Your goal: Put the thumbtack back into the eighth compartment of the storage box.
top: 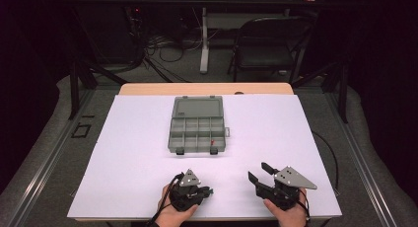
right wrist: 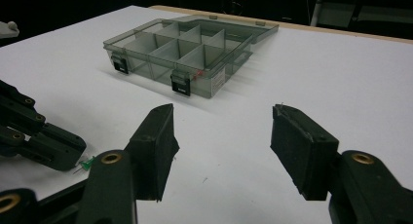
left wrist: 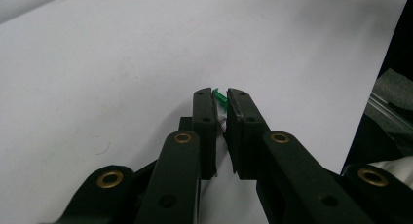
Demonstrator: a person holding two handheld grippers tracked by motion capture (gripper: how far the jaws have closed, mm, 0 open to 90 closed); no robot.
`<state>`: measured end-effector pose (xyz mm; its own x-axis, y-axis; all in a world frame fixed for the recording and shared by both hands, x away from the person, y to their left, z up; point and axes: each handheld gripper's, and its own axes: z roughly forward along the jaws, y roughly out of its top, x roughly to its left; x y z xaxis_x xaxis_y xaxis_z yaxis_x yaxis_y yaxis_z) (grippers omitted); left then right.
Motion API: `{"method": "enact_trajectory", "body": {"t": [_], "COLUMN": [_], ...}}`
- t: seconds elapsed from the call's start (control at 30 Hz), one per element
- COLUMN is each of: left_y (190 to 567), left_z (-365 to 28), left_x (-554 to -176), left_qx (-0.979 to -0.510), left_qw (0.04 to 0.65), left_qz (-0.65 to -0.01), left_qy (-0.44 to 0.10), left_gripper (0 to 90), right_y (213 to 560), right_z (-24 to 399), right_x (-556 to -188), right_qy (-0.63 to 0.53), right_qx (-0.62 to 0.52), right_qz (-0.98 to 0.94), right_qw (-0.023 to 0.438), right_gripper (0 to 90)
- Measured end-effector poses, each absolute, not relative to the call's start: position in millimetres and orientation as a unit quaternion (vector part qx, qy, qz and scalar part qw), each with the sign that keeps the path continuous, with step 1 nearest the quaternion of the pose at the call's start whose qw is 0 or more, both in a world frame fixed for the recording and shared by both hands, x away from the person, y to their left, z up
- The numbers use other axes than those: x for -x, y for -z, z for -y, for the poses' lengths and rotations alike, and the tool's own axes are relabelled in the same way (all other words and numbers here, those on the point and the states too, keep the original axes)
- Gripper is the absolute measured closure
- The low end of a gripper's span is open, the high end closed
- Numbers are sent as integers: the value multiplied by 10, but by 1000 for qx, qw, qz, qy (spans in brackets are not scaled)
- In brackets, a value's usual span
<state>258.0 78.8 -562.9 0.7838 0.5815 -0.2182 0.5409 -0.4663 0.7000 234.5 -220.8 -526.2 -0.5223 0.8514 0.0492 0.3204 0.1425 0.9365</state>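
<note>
Left gripper [left wrist: 221, 98] jaws pinched on small green part [left wrist: 220, 96], seemingly an LED, low over table [top: 123, 153]. Light, stiff, fragile leads; grip by body. Right gripper [right wrist: 221, 136] jaws apart, empty.

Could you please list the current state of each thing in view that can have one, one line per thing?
Compartment box: lid open, lying flat behind it; a small red item in one front compartment, the other compartments look empty.
Box latches: undone, hanging at the front wall.
Left claw: shut on the green LED.
Green LED: pinched between the jaws, tip poking out.
Right claw: open, nothing between its jaws.
Folding chair: unfolded, unoccupied.
</note>
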Motion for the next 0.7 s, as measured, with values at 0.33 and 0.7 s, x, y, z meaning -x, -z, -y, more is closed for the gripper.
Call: {"method": "enact_trajectory", "body": {"t": [0.33, 0.7], "left_y": [5549, 5233], "left_z": [-833, -930], "left_x": [-2593, -2700], "left_qx": [-849, -828], "left_qw": [413, 449], "left_qz": [-330, -334], "left_qy": [-31, -52], "left_gripper": [829, 830], "right_y": [5262, 5264], "right_z": [2208, 2200], "right_x": [-2344, -2343], "right_qy": [-508, -506], "right_qx": [-413, -415], "right_qz": [-709, -710], "right_qw": [262, 260], "right_gripper": [411, 411]}}
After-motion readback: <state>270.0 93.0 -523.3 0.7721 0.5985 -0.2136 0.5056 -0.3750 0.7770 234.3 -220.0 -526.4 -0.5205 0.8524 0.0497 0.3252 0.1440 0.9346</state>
